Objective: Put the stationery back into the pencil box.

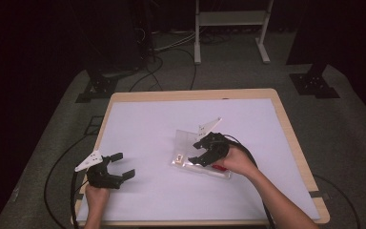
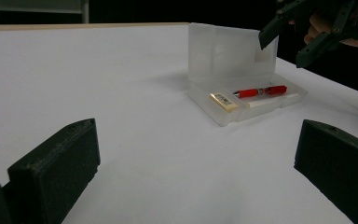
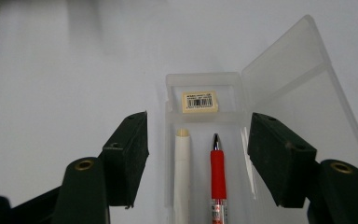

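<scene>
Pencil case [image 3: 205, 154], clear plastic with its lid [image 3: 303, 102] raised, lies right of centre on the white worktop [image 1: 147, 124], holding a red pen [image 3: 217, 175], a white stick [image 3: 182, 172] and an eraser [image 3: 200, 101]. Over it hangs the right hand-held gripper [image 3: 198, 156], jaws spread wide and empty, straddling the case. The left hand-held gripper [image 1: 121, 165] sits near the front-left edge, also wide open and empty, with bare worktop between it and the case.

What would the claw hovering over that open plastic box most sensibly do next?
Probably lower straight down and close on the red pen. The right claw is open above the clear box, whose lid stands open, and its jaws straddle the pen and the white stick beside it. The left claw waits open, away from the box.
</scene>
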The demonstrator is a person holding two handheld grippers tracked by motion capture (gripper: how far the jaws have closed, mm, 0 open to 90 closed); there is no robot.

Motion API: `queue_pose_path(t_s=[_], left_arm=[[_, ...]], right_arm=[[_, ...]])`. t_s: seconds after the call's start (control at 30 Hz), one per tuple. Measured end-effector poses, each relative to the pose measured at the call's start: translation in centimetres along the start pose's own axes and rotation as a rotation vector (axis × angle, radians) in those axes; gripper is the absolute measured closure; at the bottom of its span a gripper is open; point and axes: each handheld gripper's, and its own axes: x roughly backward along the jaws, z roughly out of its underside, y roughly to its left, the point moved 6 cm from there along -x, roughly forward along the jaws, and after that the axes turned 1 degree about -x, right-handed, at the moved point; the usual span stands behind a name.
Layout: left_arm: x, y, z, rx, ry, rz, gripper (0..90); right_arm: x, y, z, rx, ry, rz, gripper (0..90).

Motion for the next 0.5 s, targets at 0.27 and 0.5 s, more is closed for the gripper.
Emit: queue_pose_path(t_s=[0.27,0.5], left_arm=[[-0.1,0.1,0.0,0.007,-0.002,-0.006,0.0],[0.0,0.1,0.0,0.006,0.002,-0.007,0.0]], right_arm=[[1.1,0.0,0.8,-0.003,0.0,0.009,36.7],[2.0,-0.5,1.6,-0.028,-0.002,0.02,36.6]])
